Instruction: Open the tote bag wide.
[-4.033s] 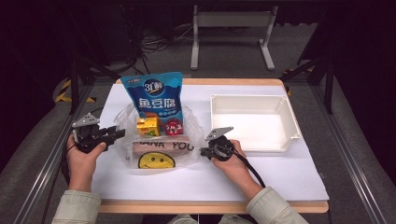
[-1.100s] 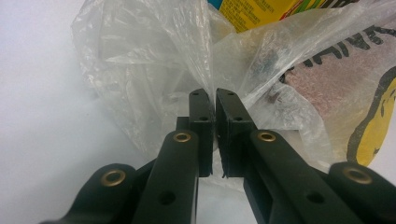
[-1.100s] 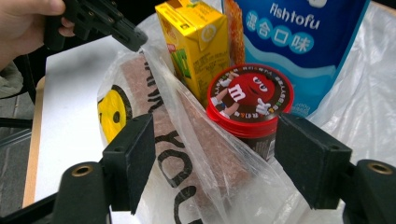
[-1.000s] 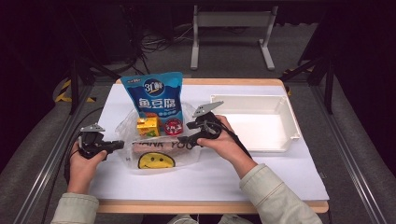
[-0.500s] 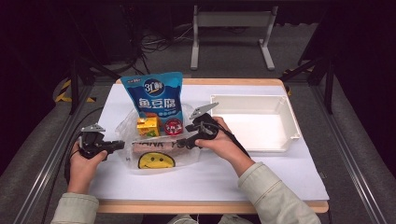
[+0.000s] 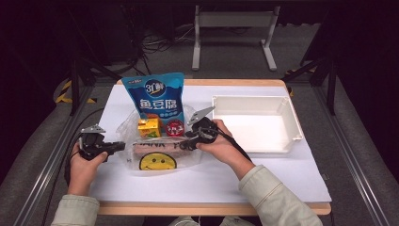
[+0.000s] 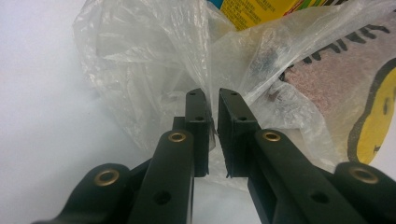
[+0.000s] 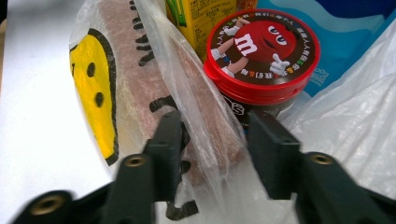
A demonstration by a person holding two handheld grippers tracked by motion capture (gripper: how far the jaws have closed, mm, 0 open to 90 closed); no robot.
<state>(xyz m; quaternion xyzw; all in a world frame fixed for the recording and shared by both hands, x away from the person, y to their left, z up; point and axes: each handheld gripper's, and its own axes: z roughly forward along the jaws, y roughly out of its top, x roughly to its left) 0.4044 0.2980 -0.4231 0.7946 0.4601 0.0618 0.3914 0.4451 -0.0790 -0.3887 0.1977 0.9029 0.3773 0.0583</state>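
Clear crinkled plastic bag with a yellow smiley face (image 6: 157,155), lying on the white table cover (image 6: 282,174) left of the empty white rectangular tray (image 6: 256,123); it contains a tall blue snack pouch (image 6: 157,96), a yellow carton (image 6: 148,127), a red-lidded round candy tub (image 8: 262,49) and a flat pinkish packet (image 8: 140,79). Left gripper (image 7: 212,112): jaws nearly pressed together, pinching a fold of film at the bag's left edge. Right gripper (image 8: 212,135): jaws have just been closing and straddle a ridge of film and the packet at the bag's right side, with gaps visible beside the pads.
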